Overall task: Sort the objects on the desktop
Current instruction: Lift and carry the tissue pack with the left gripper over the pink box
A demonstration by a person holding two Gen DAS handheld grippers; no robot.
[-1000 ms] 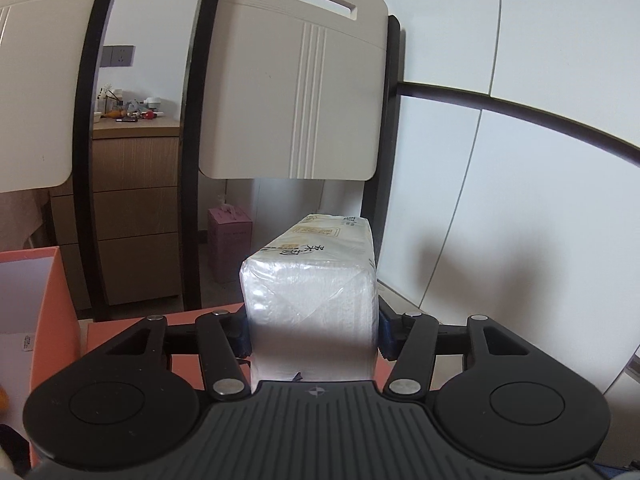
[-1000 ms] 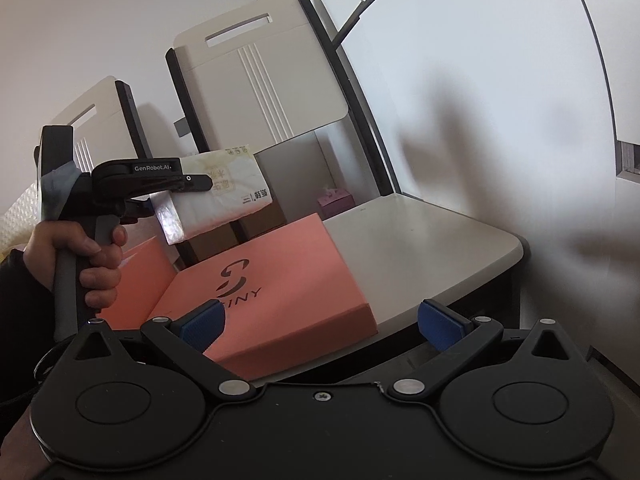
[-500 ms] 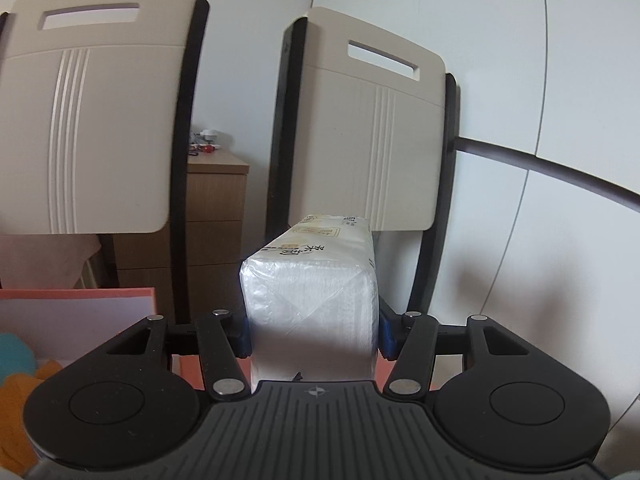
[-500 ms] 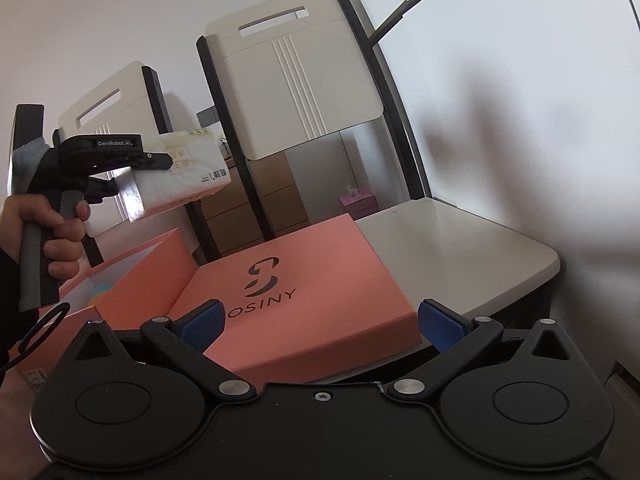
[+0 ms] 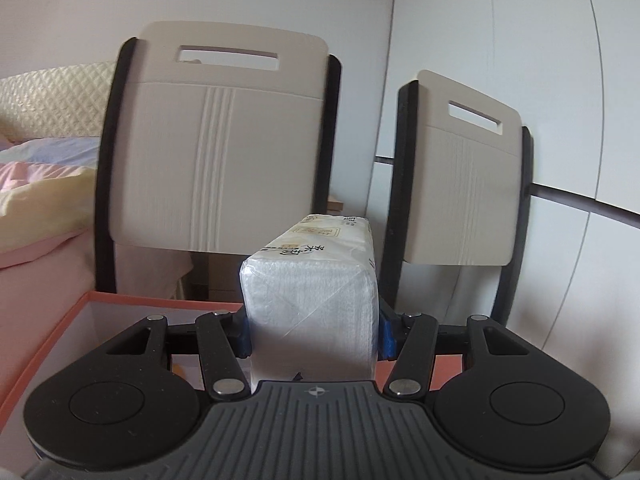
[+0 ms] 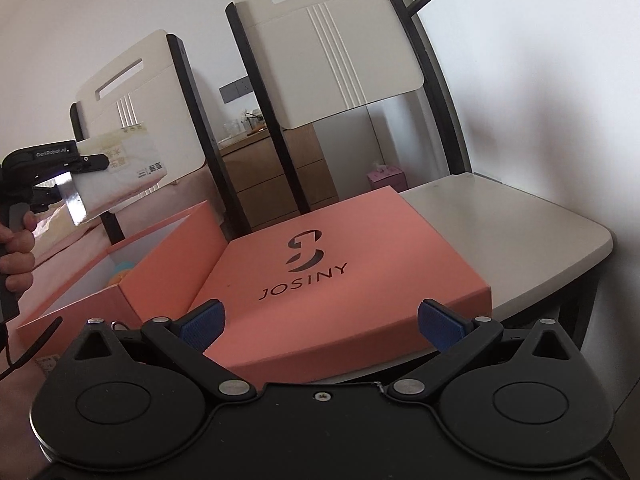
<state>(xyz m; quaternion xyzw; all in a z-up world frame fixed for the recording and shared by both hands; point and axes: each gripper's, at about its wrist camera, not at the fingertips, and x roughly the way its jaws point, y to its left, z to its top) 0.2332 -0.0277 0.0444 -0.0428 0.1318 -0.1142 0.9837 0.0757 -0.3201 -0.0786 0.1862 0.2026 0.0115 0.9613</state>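
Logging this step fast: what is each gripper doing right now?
Left gripper: closed on the tissue pack, held in the air.
Right gripper: open, holding nothing, near the pink lid.

the flat orange box lid (image 6: 340,276) on the table carries a dark "s"-shaped logo with the word "josiny" printed beneath it in capitals. the left gripper (image 6: 86,178), seen from the right wrist view, has "genrobot.ai" in small white letters on top of its black body. the wrapped tissue pack (image 5: 316,280) it grips shows large black chinese characters on its top face, too skewed to read surely, and in the right wrist view a barcode with small print on its side, too small to make out.
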